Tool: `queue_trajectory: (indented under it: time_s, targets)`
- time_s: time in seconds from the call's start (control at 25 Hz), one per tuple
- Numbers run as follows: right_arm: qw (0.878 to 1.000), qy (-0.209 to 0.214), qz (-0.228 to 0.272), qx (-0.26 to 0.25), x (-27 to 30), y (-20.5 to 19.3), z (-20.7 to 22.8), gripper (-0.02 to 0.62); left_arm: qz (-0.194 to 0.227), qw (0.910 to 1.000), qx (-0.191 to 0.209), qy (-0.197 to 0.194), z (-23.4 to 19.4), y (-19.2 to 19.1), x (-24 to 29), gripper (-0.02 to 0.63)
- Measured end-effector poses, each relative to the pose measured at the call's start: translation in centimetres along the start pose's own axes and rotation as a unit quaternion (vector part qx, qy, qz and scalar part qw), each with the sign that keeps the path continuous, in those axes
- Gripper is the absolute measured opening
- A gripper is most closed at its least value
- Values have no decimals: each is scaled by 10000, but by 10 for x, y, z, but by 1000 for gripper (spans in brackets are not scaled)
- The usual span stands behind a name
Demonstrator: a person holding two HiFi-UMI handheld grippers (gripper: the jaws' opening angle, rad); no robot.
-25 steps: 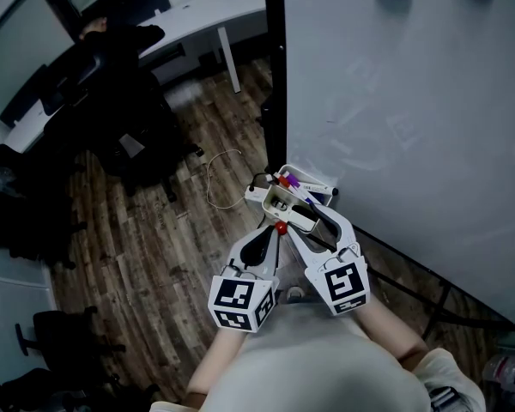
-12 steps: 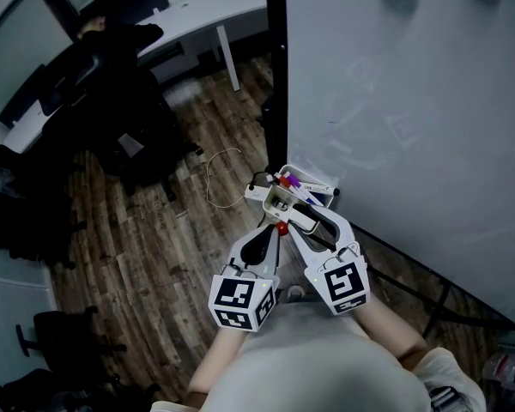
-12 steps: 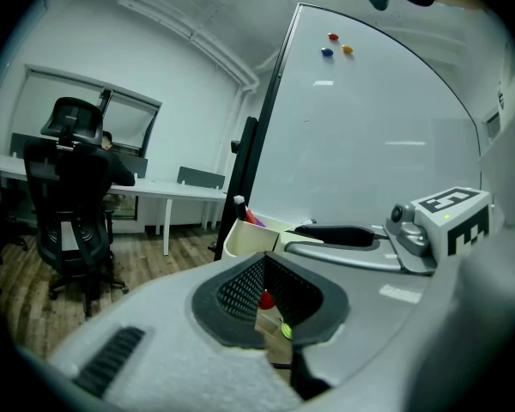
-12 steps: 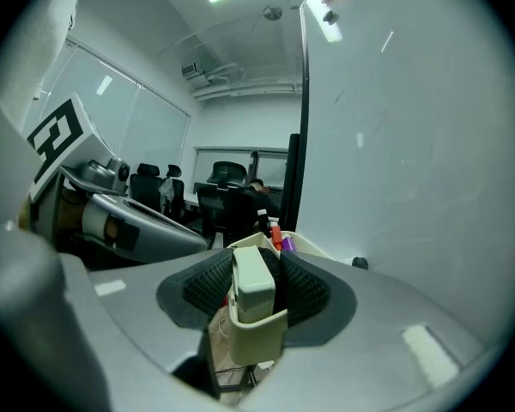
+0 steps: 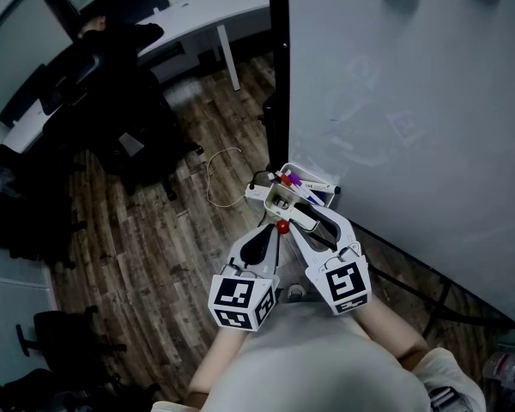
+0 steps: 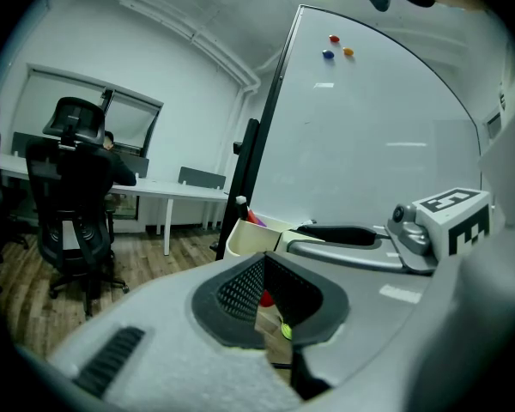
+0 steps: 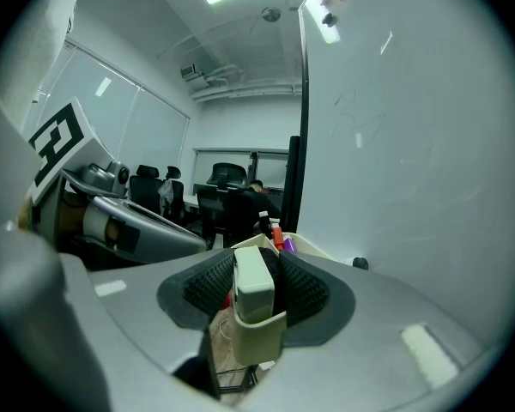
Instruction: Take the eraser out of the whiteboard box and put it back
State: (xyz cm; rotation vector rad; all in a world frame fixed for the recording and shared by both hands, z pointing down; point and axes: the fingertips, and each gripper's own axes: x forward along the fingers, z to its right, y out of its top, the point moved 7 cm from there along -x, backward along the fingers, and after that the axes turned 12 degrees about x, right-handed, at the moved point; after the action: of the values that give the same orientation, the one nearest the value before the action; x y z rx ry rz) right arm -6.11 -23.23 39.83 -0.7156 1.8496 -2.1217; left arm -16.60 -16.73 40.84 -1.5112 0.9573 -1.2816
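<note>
- Right gripper view: the eraser (image 7: 252, 281) stands upright at the near end of the whiteboard box (image 7: 312, 245), its lower end seated in a cream pocket. The right tongs (image 7: 256, 275) are closing on it, and the ribbed pads appear to meet both broad faces. Markers (image 7: 276, 235) stand deeper in the box.
- Left gripper view: the left tongs (image 6: 270, 303) are together and empty, held just short of the box and not touching it.
- Head view: both tongs converge on the near end of the box, which hangs at the lower edge of the whiteboard (image 5: 412, 101).
- Handling, as judged: the eraser looks light, with a rigid, smooth plastic shell, so it may slip under a weak pinch. Best hold is flat on the broad faces, above the pocket rim. Draw it straight along the pocket and avoid twisting.
</note>
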Motion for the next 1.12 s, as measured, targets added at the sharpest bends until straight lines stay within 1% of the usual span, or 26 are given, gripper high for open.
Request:
queue_trajectory:
  time_s: [0.6, 1.12]
  targets:
    - [9996, -30, 246, -131, -11, 14, -4, 170, 43, 10000, 65, -31, 8, -1, -9, 2]
    - [9982, -87, 519, -280, -24, 37, -10, 170, 89, 9998, 144, -101, 14, 1, -20, 2]
